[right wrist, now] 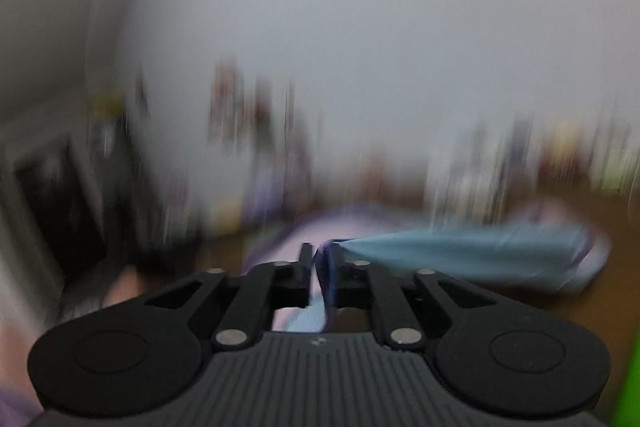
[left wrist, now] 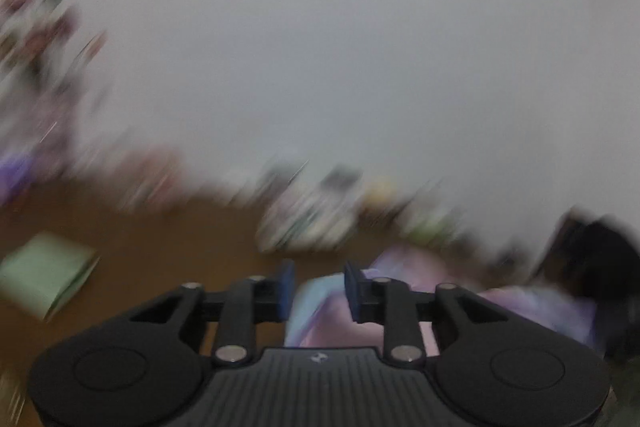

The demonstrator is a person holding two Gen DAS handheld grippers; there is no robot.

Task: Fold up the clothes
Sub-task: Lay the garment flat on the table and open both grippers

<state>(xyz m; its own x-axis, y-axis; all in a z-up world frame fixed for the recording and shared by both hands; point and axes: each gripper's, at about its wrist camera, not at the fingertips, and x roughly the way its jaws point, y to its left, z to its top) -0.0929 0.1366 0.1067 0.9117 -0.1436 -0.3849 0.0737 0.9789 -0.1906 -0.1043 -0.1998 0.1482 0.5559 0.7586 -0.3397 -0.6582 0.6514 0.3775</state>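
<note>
Both views are smeared by motion. In the left wrist view my left gripper (left wrist: 320, 285) stands open, its blue pads (left wrist: 286, 287) well apart, with a pastel pink, lilac and light-blue garment (left wrist: 420, 263) lying on the brown table (left wrist: 160, 247) just beyond and below them. In the right wrist view my right gripper (right wrist: 316, 255) shows only a narrow slit between its fingers. A light-blue fold of the garment (right wrist: 460, 255) runs to the right from its right fingertip, and the pink part (right wrist: 288, 235) lies ahead. I see no cloth pinched in the slit.
A folded pale-green cloth (left wrist: 44, 275) lies on the table at the left. Blurred clutter (left wrist: 312, 219) lines the table's far edge below a pale wall. A dark shape (left wrist: 592, 255) sits at the right. A bright green thing (right wrist: 630, 387) shows at the right edge.
</note>
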